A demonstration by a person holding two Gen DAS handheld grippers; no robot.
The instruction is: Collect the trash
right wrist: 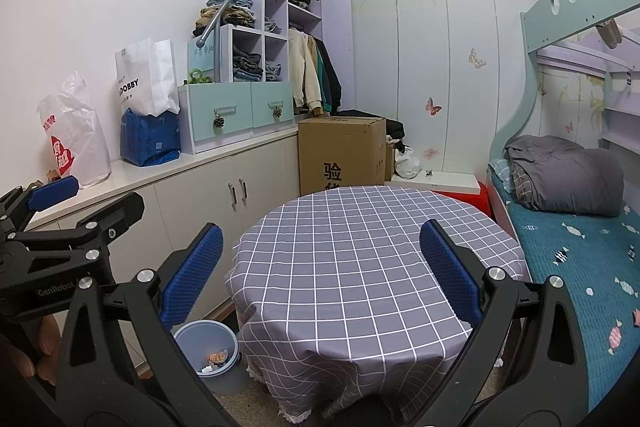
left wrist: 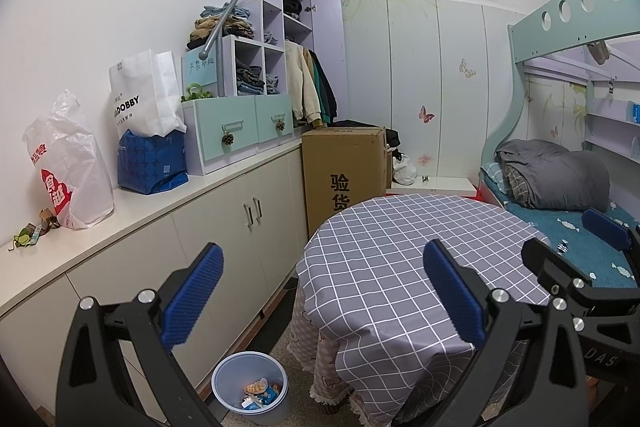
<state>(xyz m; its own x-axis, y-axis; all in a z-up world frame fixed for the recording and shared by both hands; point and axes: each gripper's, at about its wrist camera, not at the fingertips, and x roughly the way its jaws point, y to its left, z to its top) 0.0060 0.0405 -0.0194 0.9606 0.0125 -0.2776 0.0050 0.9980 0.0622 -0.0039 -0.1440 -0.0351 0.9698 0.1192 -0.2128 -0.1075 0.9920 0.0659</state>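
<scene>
Both hand-held grippers, left (left wrist: 320, 287) and right (right wrist: 320, 267), hang released over the table (right wrist: 360, 247); I'd aim for scraps (left wrist: 30, 231) (wrappers, probably) far left of it.

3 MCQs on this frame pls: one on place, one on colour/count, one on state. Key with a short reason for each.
1. Where does the trash bin stand?
A. on the floor between the table and the cabinets
B. on the bed
C. on the counter

2. What colour are the gripper fingertips?
A. red
B. blue
C. yellow

3. What state are the two grippers in?
A. both open, holding nothing
B. both shut on trash
C. left shut, right open

Key:
1 A: the bin sits on the floor beside the table, in front of the cabinets.
2 B: the ribbed pads are blue in both views.
3 A: the left gripper and the right gripper each show a wide gap between the fingers, with nothing between them.
</scene>
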